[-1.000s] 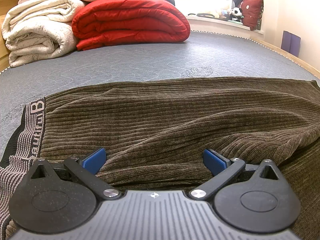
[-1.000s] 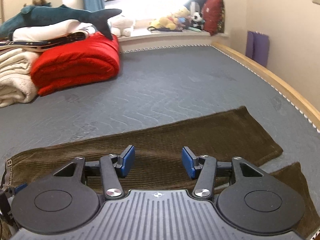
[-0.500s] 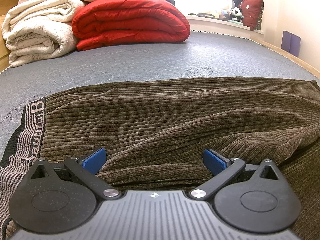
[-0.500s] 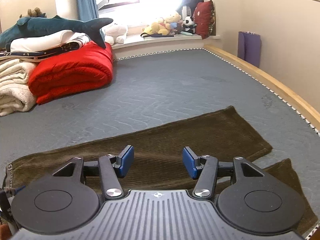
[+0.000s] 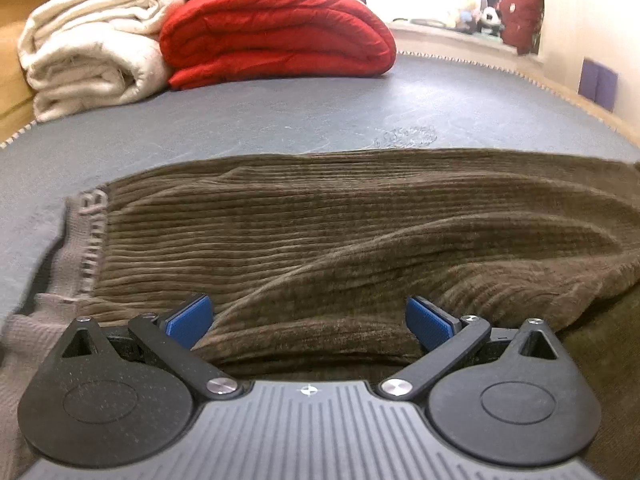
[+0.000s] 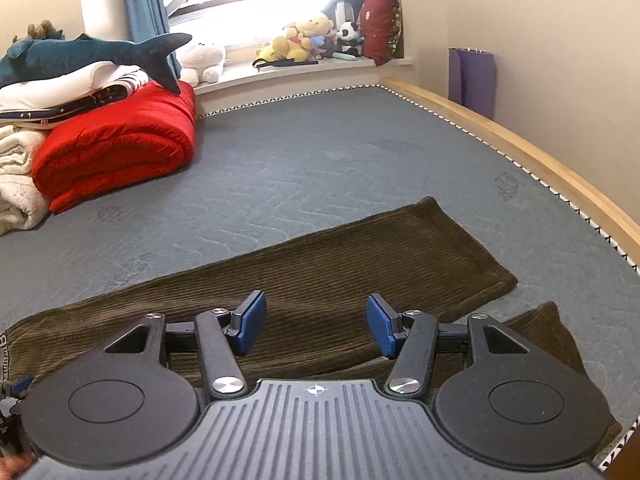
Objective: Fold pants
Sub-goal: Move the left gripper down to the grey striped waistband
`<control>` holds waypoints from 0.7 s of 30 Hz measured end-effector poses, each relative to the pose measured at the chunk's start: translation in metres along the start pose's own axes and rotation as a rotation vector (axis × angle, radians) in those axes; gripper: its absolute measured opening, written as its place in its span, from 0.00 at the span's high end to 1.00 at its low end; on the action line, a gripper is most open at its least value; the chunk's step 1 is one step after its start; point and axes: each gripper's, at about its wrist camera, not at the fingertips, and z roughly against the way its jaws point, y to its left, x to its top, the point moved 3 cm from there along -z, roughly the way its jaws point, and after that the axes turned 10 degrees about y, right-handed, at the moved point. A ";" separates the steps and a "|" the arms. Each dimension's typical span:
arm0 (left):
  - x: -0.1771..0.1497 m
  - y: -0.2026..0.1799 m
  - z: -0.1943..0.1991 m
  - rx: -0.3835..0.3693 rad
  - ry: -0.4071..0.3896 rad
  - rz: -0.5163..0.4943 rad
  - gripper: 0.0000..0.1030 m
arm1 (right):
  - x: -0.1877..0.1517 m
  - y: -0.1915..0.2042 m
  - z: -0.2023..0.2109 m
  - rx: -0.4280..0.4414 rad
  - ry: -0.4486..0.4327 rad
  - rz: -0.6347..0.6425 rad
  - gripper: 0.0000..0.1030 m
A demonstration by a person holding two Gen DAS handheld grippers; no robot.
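1. The brown corduroy pants lie flat on the grey mattress of the bed, near its front edge, with the upper leg laid over the lower one.
2. Their waistband, grey with lettering, is at the left end; the leg cuffs are at the right, near the wooden bed rail.
3. The left tongs stand wide apart just above the waist part, with a raised fold of fabric between the blue pads and neither pad pressing on it.
4. The right tongs are moderately wide over the legs and hold nothing.
5. A folded red quilt and a cream blanket sit well apart at the far side.
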 end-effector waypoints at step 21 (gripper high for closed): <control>0.133 0.090 0.163 -0.036 -0.140 -0.060 0.00 | 0.015 0.079 -0.011 0.064 -0.070 0.102 0.44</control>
